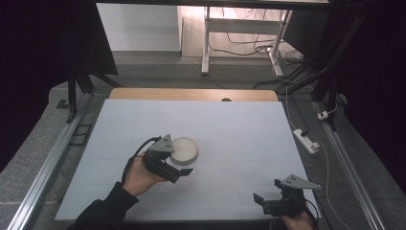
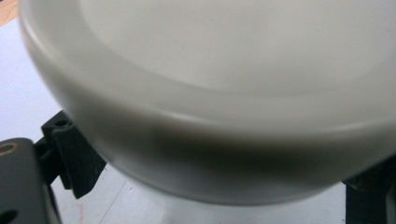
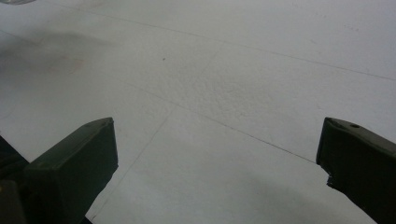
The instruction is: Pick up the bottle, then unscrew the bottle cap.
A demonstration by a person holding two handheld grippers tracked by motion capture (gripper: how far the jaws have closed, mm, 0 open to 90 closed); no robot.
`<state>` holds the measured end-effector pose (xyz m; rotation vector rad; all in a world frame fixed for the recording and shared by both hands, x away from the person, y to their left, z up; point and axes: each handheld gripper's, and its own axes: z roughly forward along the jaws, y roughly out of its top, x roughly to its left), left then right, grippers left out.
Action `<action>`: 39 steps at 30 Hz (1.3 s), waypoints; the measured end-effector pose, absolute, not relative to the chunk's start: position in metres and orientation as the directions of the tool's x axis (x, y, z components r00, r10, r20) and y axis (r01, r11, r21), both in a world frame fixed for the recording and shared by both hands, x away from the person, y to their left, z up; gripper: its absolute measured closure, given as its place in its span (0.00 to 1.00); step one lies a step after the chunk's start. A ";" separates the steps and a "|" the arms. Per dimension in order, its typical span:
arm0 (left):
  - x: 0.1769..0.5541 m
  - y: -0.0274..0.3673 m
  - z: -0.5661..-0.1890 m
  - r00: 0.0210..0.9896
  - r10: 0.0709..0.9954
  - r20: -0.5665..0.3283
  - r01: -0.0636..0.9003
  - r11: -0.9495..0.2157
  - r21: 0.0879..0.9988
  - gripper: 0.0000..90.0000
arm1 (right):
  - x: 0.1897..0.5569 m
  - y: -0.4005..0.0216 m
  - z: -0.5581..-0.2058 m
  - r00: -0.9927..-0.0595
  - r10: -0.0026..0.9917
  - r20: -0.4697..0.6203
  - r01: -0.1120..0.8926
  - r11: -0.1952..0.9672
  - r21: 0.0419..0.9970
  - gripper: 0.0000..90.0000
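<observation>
A shallow white bowl (image 1: pixel 186 148) stands on the pale table top (image 1: pixel 230 129), left of centre. My left gripper (image 1: pixel 178 163) is at the bowl's near side, held by a hand in a dark sleeve. In the left gripper view the bowl (image 2: pixel 224 93) looms very close, its bulging wall above my left gripper (image 2: pixel 219 186). The jaws stand wide apart on either side of the bowl's lower part, open. My right gripper (image 1: pixel 267 190) hovers near the table's front right edge. Seen from its own camera, my right gripper (image 3: pixel 217 158) is open over bare table.
A wooden strip (image 1: pixel 191 94) runs along the table's far edge. A white power strip (image 1: pixel 306 140) lies on the floor to the right, with cables behind it. Metal rails (image 1: pixel 48 163) flank the table. A white desk frame (image 1: pixel 239 28) stands farther back.
</observation>
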<state>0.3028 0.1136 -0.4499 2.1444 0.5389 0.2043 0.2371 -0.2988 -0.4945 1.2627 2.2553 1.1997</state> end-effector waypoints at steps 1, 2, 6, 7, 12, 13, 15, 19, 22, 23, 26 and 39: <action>0.303 0.113 -0.450 0.892 0.449 -0.048 0.302 -0.513 0.804 0.09 | 0.237 -0.299 -0.494 -0.574 0.808 0.137 0.565 0.269 0.780 0.00; 0.302 0.113 -0.450 0.892 0.450 -0.047 0.301 -0.513 0.804 0.09 | 0.237 -0.299 -0.494 -0.574 0.807 0.136 0.563 0.268 0.782 0.00; 0.303 0.114 -0.453 0.888 0.457 -0.049 0.307 -0.509 0.804 0.09 | 0.236 -0.299 -0.493 -0.583 0.802 0.131 0.552 0.273 0.788 0.00; 0.303 0.114 -0.453 0.888 0.457 -0.051 0.308 -0.509 0.804 0.09 | 0.236 -0.298 -0.493 -0.586 0.800 0.126 0.550 0.279 0.788 0.00; 0.303 0.115 -0.454 0.887 0.459 -0.045 0.305 -0.511 0.804 0.09 | 0.236 -0.296 -0.490 -0.598 0.792 0.121 0.538 0.285 0.793 0.00; 0.303 0.115 -0.454 0.886 0.461 -0.042 0.304 -0.512 0.803 0.09 | 0.236 -0.295 -0.489 -0.601 0.789 0.124 0.535 0.282 0.796 0.00; 0.302 0.115 -0.455 0.887 0.460 -0.042 0.304 -0.513 0.803 0.09 | 0.236 -0.294 -0.486 -0.611 0.781 0.126 0.525 0.281 0.804 0.00; 0.302 0.114 -0.456 0.888 0.457 -0.041 0.303 -0.516 0.801 0.09 | 0.236 -0.291 -0.480 -0.631 0.765 0.131 0.506 0.277 0.817 0.00; 0.302 0.114 -0.457 0.890 0.455 -0.041 0.302 -0.519 0.800 0.09 | 0.236 -0.286 -0.477 -0.646 0.752 0.131 0.493 0.281 0.823 0.00; 0.302 0.114 -0.457 0.890 0.454 -0.042 0.301 -0.517 0.801 0.09 | 0.236 -0.284 -0.476 -0.652 0.748 0.126 0.486 0.284 0.826 0.00; 0.301 0.113 -0.458 0.894 0.447 -0.041 0.296 -0.520 0.801 0.09 | 0.236 -0.279 -0.473 -0.668 0.734 0.123 0.471 0.289 0.833 0.00; 0.302 0.111 -0.461 0.894 0.445 -0.047 0.301 -0.521 0.799 0.09 | 0.242 -0.253 -0.456 -0.759 0.646 0.078 0.380 0.342 0.859 0.00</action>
